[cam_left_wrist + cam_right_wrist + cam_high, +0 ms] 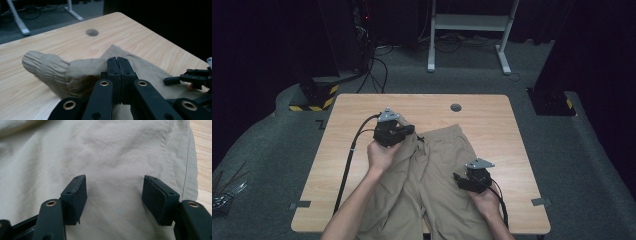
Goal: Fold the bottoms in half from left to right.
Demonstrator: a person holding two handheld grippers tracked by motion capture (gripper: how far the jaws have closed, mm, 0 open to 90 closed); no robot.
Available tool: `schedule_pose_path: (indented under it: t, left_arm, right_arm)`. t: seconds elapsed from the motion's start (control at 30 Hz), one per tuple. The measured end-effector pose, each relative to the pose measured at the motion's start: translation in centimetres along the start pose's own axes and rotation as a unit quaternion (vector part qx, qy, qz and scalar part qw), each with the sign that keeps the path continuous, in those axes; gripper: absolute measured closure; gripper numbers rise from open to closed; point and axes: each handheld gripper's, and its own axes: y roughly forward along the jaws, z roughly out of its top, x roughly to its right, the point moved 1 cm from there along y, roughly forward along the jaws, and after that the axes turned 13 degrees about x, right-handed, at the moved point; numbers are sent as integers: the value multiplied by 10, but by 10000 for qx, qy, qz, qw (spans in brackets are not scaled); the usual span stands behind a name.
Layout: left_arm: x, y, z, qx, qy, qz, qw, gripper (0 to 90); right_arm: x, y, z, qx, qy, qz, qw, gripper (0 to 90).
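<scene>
Khaki trousers (437, 165) lie spread over the near half of the wooden table (492, 115). My left gripper (404, 132) is shut on a fold of the cloth by the ribbed elastic waistband (47, 66) and holds it slightly off the table; its jaws (117, 60) meet with fabric pinched between them. My right gripper (461, 179) is over the right trouser leg. In its own view, the right gripper (115, 188) stands open just above the flat khaki cloth (112, 150), nothing between the pads. From the left gripper view, the right gripper (172, 80) is visible at the far right.
A round cable hole (455, 107) sits near the table's far edge. Bare wood lies left, right and beyond the trousers. Two tape strips (539, 202) mark the near corners. Behind the table stand a white desk frame (469, 22), floor cables and a yellow-black striped base (314, 97).
</scene>
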Motion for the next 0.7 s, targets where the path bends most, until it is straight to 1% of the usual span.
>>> schedule_pose_path:
  t: [0.03,0.07,0.1,0.13,0.17,0.33,0.37,0.4,0.43,0.47,0.5,0.53,0.57,0.6,0.63,0.7]
  left_arm:
    - [6,8,2,-8,15,-98,10000,894]
    - [6,8,2,-8,15,-98,10000,894]
    - [11,15,4,-8,9,-181,9998,894]
    - [11,15,4,-8,9,-181,9998,894]
    - [16,21,4,-12,27,-245,9997,893]
    - [30,41,6,-53,59,-455,9989,893]
    - [35,49,6,-70,56,-551,9984,893]
    - [35,49,6,-70,56,-551,9984,893]
    - [37,54,7,-86,46,-585,9982,893]
    - [40,58,7,-88,51,-617,9980,893]
    - [44,67,7,-100,53,-680,9976,893]
    - [44,67,7,-100,53,-680,9976,892]
    - [46,71,6,-105,60,-708,9974,892]
    - [50,80,5,-118,51,-763,9970,892]
    - [50,80,5,-118,51,-763,9970,892]
    - [54,87,2,-135,62,-809,9966,892]
  right_arm:
    - [0,0,0,2,-5,-1,10000,366]
    - [0,0,0,2,-5,-1,10000,366]
    - [0,0,0,3,-2,-2,10000,366]
    - [0,0,0,3,-2,-2,10000,366]
    - [0,0,0,4,-5,-3,10000,366]
    - [0,0,0,5,-5,-2,10000,366]
    - [0,0,0,5,-6,-2,10000,366]
    - [0,0,0,5,-6,-2,10000,366]
    - [0,0,0,5,-7,-3,10000,366]
    - [0,0,0,4,-4,-1,10000,366]
    - [0,0,0,2,3,0,10000,367]
    - [0,0,0,2,3,0,10000,367]
    - [0,0,0,3,-1,0,10000,367]
    - [0,0,0,3,-1,0,10000,367]
    - [0,0,0,3,-1,0,10000,367]
    - [0,0,0,-1,0,-1,10000,367]
